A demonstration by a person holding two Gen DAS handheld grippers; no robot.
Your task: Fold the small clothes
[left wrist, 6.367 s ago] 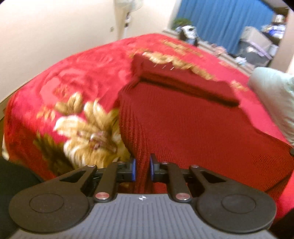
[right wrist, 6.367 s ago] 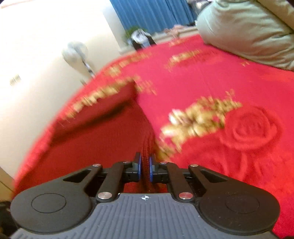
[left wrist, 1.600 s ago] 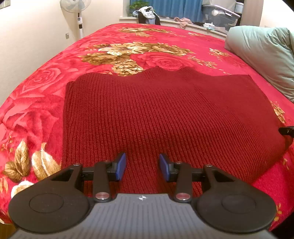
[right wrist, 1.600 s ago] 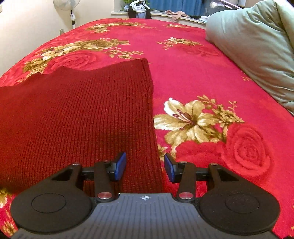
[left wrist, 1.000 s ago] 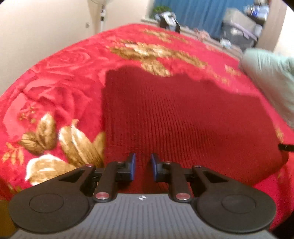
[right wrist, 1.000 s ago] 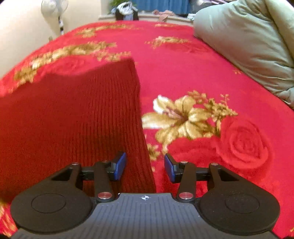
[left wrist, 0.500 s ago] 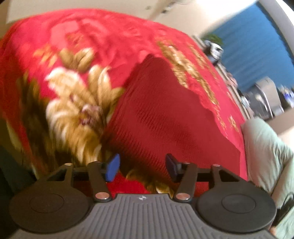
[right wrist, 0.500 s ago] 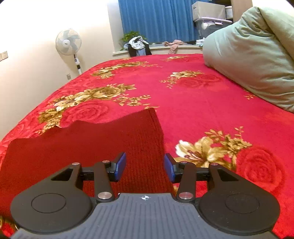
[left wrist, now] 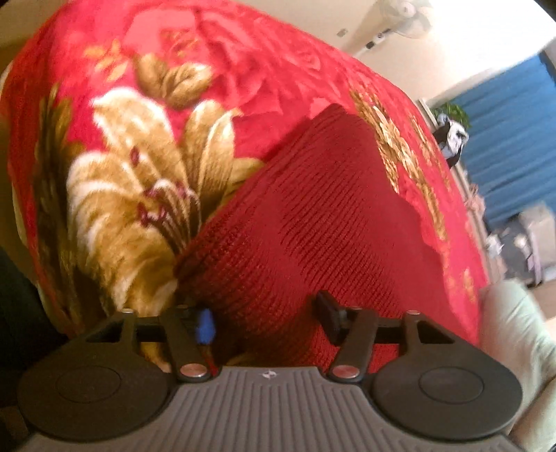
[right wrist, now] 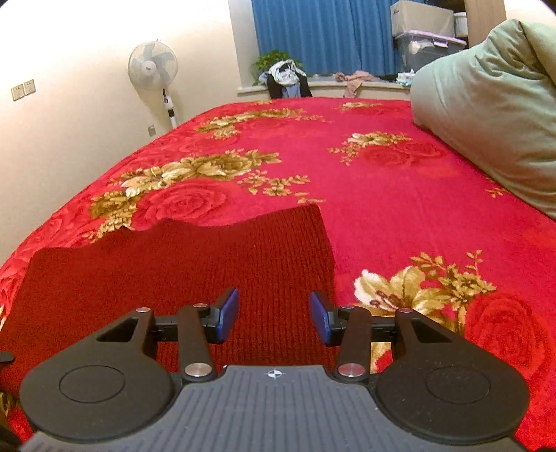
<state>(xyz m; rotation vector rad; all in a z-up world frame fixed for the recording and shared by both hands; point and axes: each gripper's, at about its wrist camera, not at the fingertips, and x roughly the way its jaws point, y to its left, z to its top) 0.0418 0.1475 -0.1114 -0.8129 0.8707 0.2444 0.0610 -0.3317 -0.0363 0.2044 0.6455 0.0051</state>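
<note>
Flat, the ribbed dark-red sweater (right wrist: 215,264) lies beneath both spread tools (left wrist: 266,318) (right wrist: 274,314).

Left wrist view sits low and close over the near-left corner of the dark red knit garment (left wrist: 312,215), tilted, facing diagonally across it toward the blue curtain (left wrist: 514,139), with some blur. Right wrist view sits level and a bit higher over the garment's (right wrist: 194,264) near-right part, facing straight up the red floral blanket (right wrist: 382,180) toward the same curtain (right wrist: 323,34), with the standing fan (right wrist: 153,67) far left of the garment. Both views share the garment, blanket, curtain, fan (left wrist: 405,14) and the green pillow (right wrist: 486,104) right of the garment.
</note>
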